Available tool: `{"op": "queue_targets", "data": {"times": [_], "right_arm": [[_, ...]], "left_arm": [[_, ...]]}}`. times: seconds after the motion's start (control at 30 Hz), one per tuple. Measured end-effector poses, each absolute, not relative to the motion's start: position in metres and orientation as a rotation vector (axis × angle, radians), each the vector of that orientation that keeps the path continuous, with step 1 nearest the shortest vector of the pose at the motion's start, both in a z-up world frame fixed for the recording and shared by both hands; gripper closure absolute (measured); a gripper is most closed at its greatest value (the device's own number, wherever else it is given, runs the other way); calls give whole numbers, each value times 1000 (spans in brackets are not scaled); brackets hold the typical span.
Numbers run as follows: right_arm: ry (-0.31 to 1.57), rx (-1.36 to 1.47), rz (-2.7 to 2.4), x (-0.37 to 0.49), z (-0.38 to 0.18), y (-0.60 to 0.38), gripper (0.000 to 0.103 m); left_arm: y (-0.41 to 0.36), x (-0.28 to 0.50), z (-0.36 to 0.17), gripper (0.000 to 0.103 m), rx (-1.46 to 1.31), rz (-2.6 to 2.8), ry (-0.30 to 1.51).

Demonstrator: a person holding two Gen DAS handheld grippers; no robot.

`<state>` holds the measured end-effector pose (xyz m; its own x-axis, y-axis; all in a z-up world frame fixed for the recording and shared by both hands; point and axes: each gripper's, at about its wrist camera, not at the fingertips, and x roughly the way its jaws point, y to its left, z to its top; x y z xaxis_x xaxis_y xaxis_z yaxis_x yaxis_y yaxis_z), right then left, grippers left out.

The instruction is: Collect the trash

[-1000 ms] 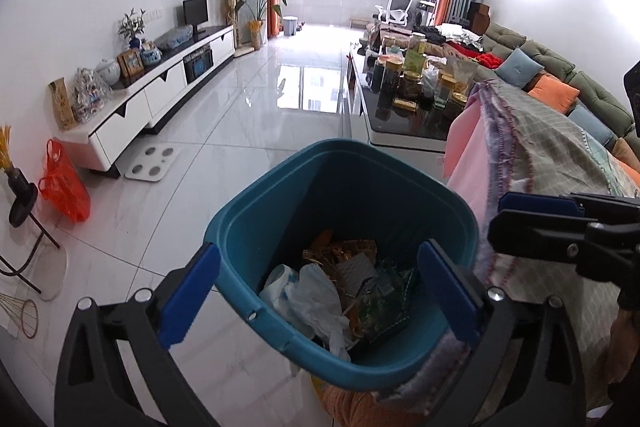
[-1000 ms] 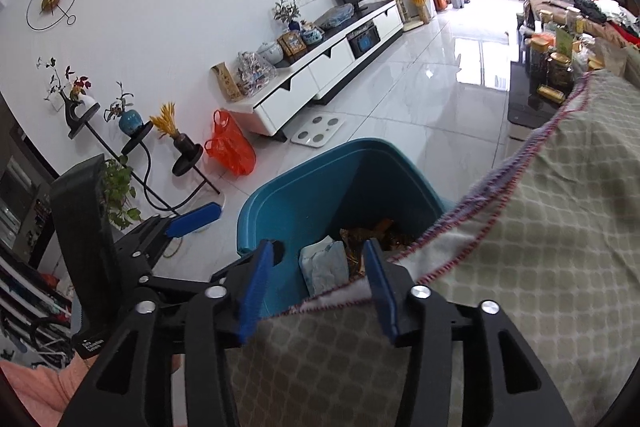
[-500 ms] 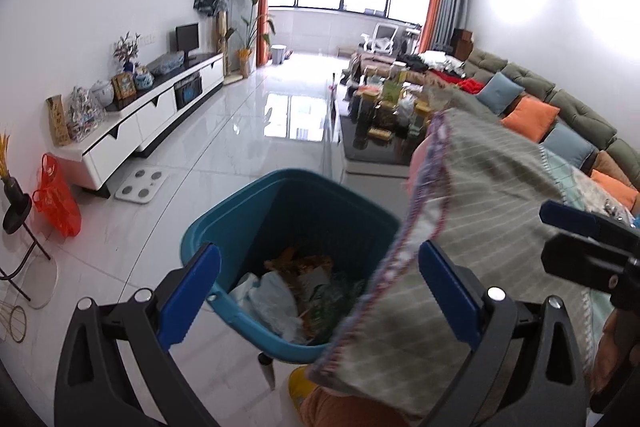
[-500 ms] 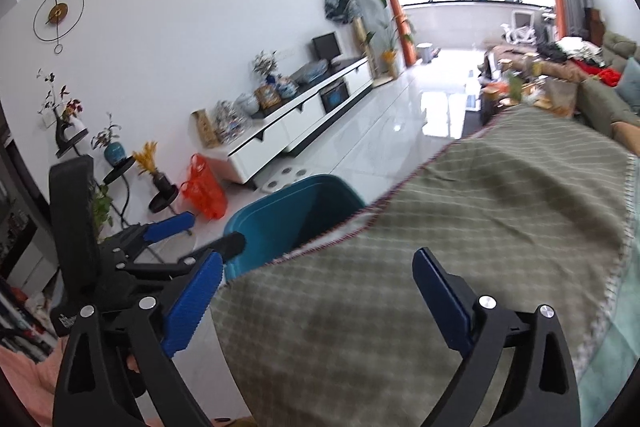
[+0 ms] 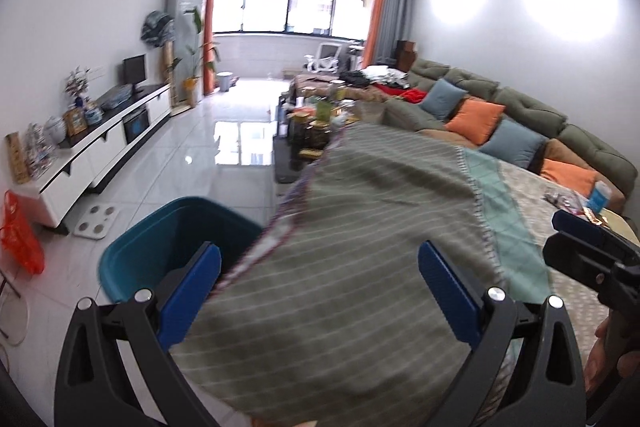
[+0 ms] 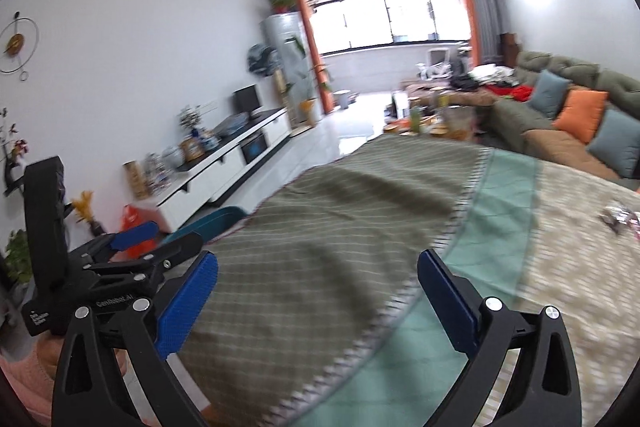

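Showing wrappers (image 6: 618, 219), only the right view.

There is one blue trash bin (image 5: 168, 239) on the floor. One big checked cloth (image 6: 360, 227) covers the table. The sofa (image 5: 520, 107) has two orange cushions (image 5: 474, 119) and two blue-grey cushions (image 5: 442, 99) that show. One red plastic bag (image 5: 20, 239) sits by the wall. One white scale (image 5: 97, 221) lies on the floor. One small screen (image 5: 134, 69) stands on the long white cabinet (image 5: 80, 155). One round wall clock (image 6: 14, 45) hangs up high. One white chair (image 5: 326, 57) stands by the window.
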<state>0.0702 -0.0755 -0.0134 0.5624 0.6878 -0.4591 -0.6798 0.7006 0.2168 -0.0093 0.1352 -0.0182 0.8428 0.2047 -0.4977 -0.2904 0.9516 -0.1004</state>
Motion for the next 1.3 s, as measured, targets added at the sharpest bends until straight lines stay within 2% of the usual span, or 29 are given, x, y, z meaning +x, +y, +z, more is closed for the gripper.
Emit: {"op": "queue_targets", "data": {"times": [0.6,1.3], "right_arm": [[440,48,518,58,-16,-165,4],[371,48,381,49,-10,-202,4]], "left_arm": [[56,20,-12,4,-90,140,447],[24,27,-9,4,-56,96,402]]}}
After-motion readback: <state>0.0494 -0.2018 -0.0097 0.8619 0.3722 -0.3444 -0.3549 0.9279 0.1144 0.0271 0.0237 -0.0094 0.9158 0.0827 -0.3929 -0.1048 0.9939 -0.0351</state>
